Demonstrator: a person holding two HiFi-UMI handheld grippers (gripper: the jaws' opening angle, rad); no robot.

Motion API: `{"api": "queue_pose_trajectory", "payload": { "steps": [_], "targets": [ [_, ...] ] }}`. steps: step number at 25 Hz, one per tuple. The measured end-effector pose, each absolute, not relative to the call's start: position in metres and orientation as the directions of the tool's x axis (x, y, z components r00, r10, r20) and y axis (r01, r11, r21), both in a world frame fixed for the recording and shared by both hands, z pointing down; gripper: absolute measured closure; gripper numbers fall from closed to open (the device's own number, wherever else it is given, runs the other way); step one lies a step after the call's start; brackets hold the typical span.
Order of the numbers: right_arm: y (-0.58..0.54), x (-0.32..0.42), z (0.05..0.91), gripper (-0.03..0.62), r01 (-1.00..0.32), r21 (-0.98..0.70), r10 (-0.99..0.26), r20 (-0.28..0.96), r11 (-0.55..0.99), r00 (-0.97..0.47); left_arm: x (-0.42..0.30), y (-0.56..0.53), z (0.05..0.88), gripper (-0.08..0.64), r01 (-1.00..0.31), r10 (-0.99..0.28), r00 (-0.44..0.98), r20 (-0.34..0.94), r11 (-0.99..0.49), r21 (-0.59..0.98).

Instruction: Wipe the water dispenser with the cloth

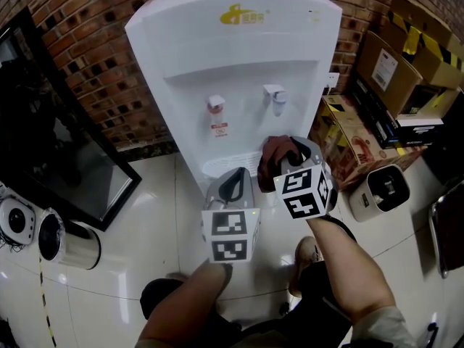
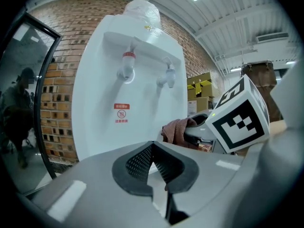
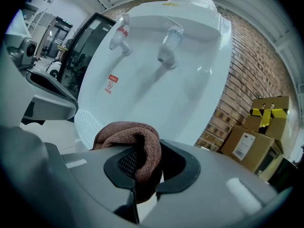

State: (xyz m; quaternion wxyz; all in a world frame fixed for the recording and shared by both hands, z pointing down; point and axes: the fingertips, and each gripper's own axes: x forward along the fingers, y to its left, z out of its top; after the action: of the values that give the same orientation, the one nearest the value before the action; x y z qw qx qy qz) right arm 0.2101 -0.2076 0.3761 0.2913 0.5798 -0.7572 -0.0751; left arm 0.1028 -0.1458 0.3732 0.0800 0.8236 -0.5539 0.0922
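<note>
The folded brown terry cloth (image 3: 128, 134) is pinched between the jaws of the right hand-held gripper (image 3: 142, 167), which are closed only as far as the cloth allows. It is held just before the drip grille (image 1: 232, 164) of the white plastic water dispenser (image 1: 239, 64), below the taps (image 1: 216, 107). The left hand-held gripper (image 2: 154, 165) is held beside it, with its jaws together and nothing between them.
</note>
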Motion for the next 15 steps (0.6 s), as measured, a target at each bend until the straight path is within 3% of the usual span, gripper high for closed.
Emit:
{"api": "queue_pose_trajectory", "payload": {
  "steps": [15],
  "targets": [
    [-0.199, 0.259, 0.378, 0.512, -0.867, 0.417, -0.918, 0.382, 0.273, -0.105, 0.138, -0.147, 0.381, 0.56, -0.906, -0.873, 0.416, 0.253, -0.423, 0.031]
  ]
}}
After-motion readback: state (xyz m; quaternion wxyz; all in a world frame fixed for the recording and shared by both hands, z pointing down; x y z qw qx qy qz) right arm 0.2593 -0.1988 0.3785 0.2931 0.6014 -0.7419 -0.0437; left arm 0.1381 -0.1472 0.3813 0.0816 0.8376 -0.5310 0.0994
